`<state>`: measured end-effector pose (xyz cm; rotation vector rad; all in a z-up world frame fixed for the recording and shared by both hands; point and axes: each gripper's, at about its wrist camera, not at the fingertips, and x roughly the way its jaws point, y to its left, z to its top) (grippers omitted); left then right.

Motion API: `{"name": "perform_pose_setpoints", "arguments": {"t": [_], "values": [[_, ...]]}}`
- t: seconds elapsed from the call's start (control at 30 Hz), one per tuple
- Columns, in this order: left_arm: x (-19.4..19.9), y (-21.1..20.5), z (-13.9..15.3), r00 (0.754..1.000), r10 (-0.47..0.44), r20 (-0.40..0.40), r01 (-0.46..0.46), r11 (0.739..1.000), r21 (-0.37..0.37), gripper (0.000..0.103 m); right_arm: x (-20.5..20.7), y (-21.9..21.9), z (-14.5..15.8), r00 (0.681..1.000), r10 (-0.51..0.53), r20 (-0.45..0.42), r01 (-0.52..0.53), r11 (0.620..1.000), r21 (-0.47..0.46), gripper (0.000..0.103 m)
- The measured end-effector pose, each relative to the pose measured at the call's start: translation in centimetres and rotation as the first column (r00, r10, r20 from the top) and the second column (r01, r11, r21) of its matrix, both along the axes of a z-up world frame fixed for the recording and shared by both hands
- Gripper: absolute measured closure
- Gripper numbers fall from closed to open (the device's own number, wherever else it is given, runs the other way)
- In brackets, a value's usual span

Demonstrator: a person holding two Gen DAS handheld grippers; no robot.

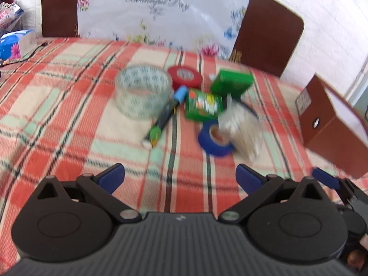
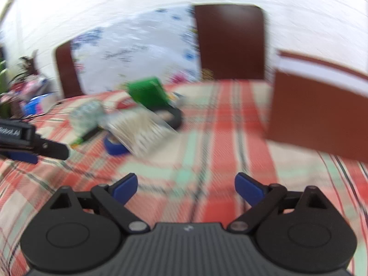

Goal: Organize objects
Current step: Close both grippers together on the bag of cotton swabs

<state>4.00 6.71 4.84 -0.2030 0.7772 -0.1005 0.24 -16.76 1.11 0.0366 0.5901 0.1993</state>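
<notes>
A pile of small objects lies mid-table on the plaid cloth: a clear tape roll (image 1: 143,91), a red tape roll (image 1: 184,76), a blue tape roll (image 1: 215,139), two green boxes (image 1: 231,83) (image 1: 202,104), a dark tube with a blue cap (image 1: 164,118) and a clear pack of cotton swabs (image 1: 241,126). My left gripper (image 1: 180,177) is open and empty, short of the pile. My right gripper (image 2: 185,187) is open and empty, right of the pile; the swab pack (image 2: 142,131) and blue tape (image 2: 115,147) show there. The view is blurred.
An open brown box (image 1: 331,124) stands at the table's right, also in the right wrist view (image 2: 315,112). Two brown chair backs (image 1: 266,34) (image 1: 59,7) and a floral sheet stand behind the table. A tissue pack (image 1: 16,43) and a cable lie far left.
</notes>
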Motion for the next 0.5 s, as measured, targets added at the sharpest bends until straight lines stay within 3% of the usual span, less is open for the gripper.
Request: {"name": "perform_pose_setpoints", "arguments": {"t": [0.2, 0.23, 0.3, 0.33, 0.5], "values": [[-0.8, 0.9, -0.3, 1.0, -0.026, 0.013, 0.027, 1.0, -0.013, 0.0, 6.7, 3.6, 0.6, 0.981, 0.192, 0.012, -0.192, 0.981, -0.017, 0.009], [-0.9, 1.1, -0.4, 0.999, -0.034, 0.014, 0.034, 0.999, -0.007, 0.0, 7.8, 4.3, 0.3, 0.973, 0.23, -0.014, -0.23, 0.973, -0.025, 0.016], [-1.3, 1.5, -0.4, 0.999, -0.05, 0.019, 0.05, 0.999, 0.0, 0.0, 9.1, 5.1, -0.7, 0.958, 0.275, -0.077, -0.278, 0.96, -0.037, 0.043], [-1.4, 1.5, -0.4, 0.998, -0.06, 0.022, 0.06, 0.998, 0.001, 0.0, 8.9, 4.7, -0.6, 0.958, 0.279, -0.07, -0.279, 0.96, 0.008, 0.061], [-1.5, -0.2, -0.4, 0.989, -0.147, 0.027, 0.147, 0.989, 0.007, 0.003, 4.3, 2.8, 0.2, 0.964, 0.248, -0.093, -0.246, 0.969, 0.033, 0.066]]}}
